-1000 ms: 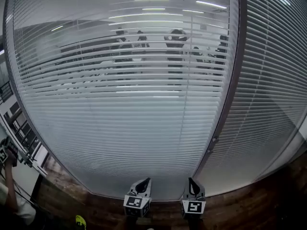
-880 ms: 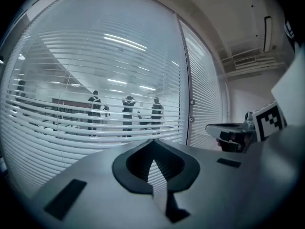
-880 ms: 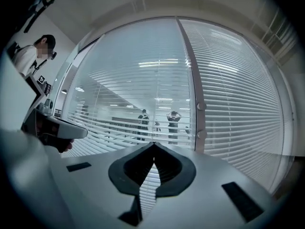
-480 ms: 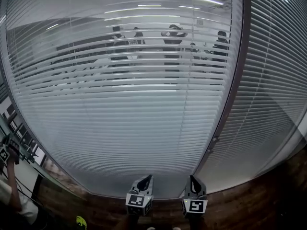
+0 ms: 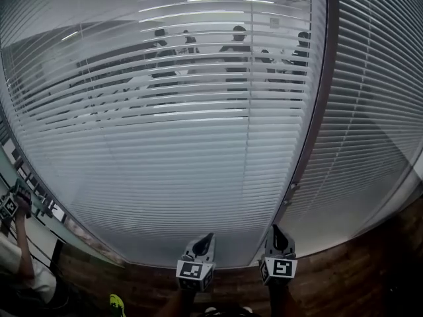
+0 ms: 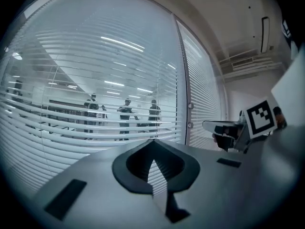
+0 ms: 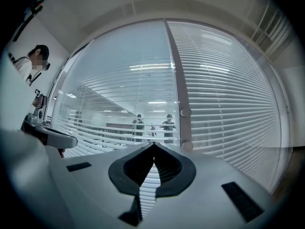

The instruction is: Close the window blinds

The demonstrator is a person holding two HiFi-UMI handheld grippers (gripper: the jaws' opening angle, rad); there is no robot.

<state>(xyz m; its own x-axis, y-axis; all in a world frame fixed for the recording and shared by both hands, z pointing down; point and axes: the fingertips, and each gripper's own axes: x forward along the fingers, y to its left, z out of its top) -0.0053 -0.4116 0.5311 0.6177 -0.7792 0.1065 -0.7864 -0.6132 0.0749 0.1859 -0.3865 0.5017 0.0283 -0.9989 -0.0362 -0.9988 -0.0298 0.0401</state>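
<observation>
White horizontal blinds (image 5: 165, 144) cover the big left window pane. Their upper slats are tilted apart, and people in the room beyond show through; the lower slats look denser. The right pane's blinds (image 5: 370, 111) lie flat and let nothing through. Low in the head view, both grippers point at the blinds without touching them. My left gripper (image 5: 201, 242) is shut with nothing in it, tips meeting (image 6: 153, 142). My right gripper (image 5: 277, 233) is also shut and empty (image 7: 154, 144), close to the mullion (image 5: 310, 124).
The dark mullion between the panes carries small round knobs (image 7: 185, 112). A person (image 5: 16, 269) stands at the far left, holding another gripper (image 5: 13, 207). A wooden floor (image 5: 357, 276) runs under the window, and a yellow-green shoe (image 5: 117, 304) shows at the bottom.
Both grippers have shifted a little to the right and forward toward the blinds. The blinds sit lower and nearer in the head view. Both stay shut.
</observation>
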